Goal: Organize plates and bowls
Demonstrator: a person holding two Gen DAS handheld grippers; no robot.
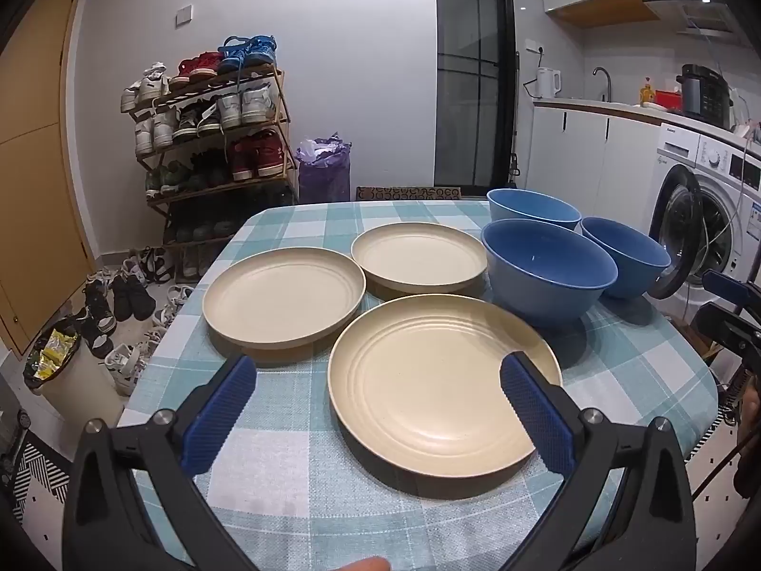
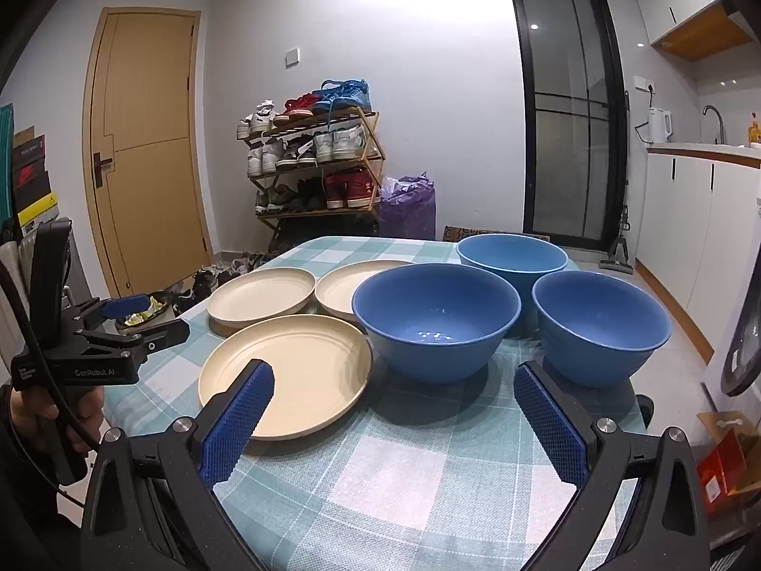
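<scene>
Your left claw (image 1: 378, 402) hangs over the near edge of the bench (image 1: 295, 485), tilted downward, its blue-padded jaws spread wide with nothing between the pads. Your right claw (image 2: 394, 411) is spread just as wide and holds nothing either, hovering low over the checked cloth in front of the bowls. Three cream plates lie flat on the bench in a loose triangle: the nearest plate (image 1: 428, 390) sits just ahead of your left claw, whose right pad overlaps its right side in the left wrist view, though you cannot tell from that view whether the pad touches it. The left plate (image 1: 284, 304) lies behind and to the left of the nearest one, and the far plate (image 1: 418, 257) lies beside it toward the middle of the bench; the rims of all three are close together, with only narrow gaps showing. To the right of the plates stand three blue bowls, all upright: the front bowl (image 2: 436, 319) is just beside the nearest plate, the right bowl (image 2: 601, 326) stands next to it, and the rear bowl (image 2: 511, 254), a lighter blue, is behind the two of them and partly hidden by the front one. In the right wrist view your left claw shows from the side at the left edge of the bench, gripped in your hand (image 2: 43, 404). Behind the bench stand a shoe rack (image 2: 316, 157) and a wooden door (image 2: 147, 142).
</scene>
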